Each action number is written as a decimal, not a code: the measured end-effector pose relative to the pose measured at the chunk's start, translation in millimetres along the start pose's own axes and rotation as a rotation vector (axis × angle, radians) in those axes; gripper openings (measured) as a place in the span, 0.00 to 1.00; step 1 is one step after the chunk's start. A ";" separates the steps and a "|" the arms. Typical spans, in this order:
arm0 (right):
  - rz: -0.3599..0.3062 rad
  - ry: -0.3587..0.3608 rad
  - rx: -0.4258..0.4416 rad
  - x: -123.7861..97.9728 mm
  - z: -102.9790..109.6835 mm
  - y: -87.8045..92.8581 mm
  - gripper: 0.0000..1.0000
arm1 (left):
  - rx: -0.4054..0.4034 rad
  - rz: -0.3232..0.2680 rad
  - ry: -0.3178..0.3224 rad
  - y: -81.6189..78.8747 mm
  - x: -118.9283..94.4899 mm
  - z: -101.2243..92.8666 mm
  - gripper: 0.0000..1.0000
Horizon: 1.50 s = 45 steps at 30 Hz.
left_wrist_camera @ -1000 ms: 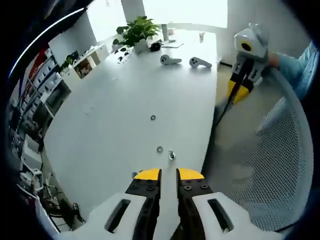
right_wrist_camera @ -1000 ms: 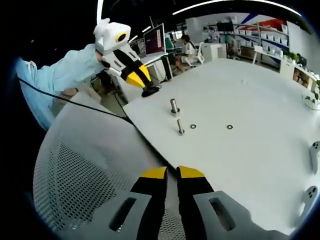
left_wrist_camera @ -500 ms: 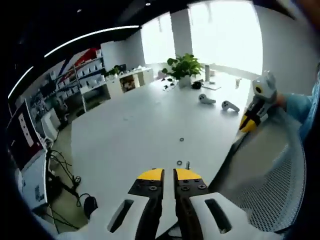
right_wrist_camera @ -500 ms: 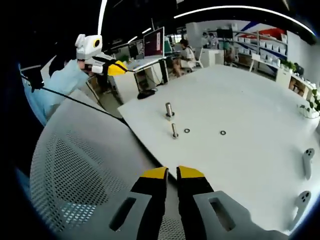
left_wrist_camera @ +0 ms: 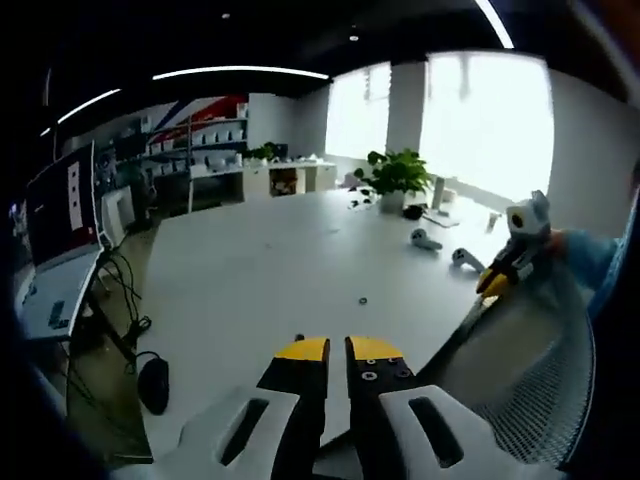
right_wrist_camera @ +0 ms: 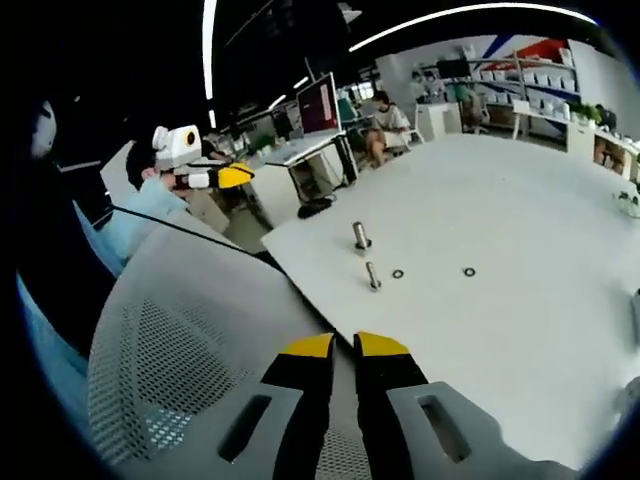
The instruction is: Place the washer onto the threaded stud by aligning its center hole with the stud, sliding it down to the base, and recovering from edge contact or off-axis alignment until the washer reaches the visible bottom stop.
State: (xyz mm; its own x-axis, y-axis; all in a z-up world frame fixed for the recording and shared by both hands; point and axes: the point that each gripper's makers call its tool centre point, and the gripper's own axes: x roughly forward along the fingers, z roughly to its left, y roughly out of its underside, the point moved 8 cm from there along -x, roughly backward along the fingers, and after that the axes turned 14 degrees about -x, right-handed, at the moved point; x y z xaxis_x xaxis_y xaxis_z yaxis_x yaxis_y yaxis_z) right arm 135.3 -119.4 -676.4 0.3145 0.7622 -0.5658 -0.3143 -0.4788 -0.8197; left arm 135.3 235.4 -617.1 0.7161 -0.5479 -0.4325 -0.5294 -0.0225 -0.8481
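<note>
Both of your hand-held grippers are off the table and carrying nothing. The left hand-held gripper has its jaws nearly closed, a thin gap between the yellow tips, nothing between them. The right hand-held gripper reads the same: jaws almost together, empty, held over a mesh chair back.

From the right gripper view, the stud stands upright on the white table near its corner edge, its long axis vertical. A thicker bolt stands just beyond it. One washer lies flat just beside the stud; a second washer lies further along the table, well apart. Neither is on the stud, so the task proper has not begun.

The washers and stud lie ahead of your right jaws and slightly to the right, across the chair back. In the left gripper view only a small ring is legible on the table ahead; the stud cannot be made out there.

Judgement: the right hand-held gripper appears better placed for the near washer. Being flat on the table, it will need an edge pickup with opened jaws
</note>
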 end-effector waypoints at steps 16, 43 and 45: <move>-0.041 0.133 0.069 -18.7 -13.6 -3.7 0.08 | -0.020 0.001 0.056 12.7 6.5 -18.0 0.03; 0.200 -0.020 -0.126 17.7 -69.2 -46.2 0.06 | -0.012 0.032 -0.005 19.3 25.8 -16.9 0.00; 0.230 -0.018 -0.138 21.7 -74.1 -46.8 0.07 | 0.039 0.064 -0.026 23.9 28.7 -15.5 0.00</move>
State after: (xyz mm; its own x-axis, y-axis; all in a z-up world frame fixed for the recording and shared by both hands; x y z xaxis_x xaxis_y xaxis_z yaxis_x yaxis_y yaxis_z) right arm 223.2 -112.7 -656.9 0.2330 0.6335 -0.7378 -0.2501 -0.6942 -0.6750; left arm 136.2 206.2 -645.0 0.6934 -0.5251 -0.4934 -0.5566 0.0445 -0.8296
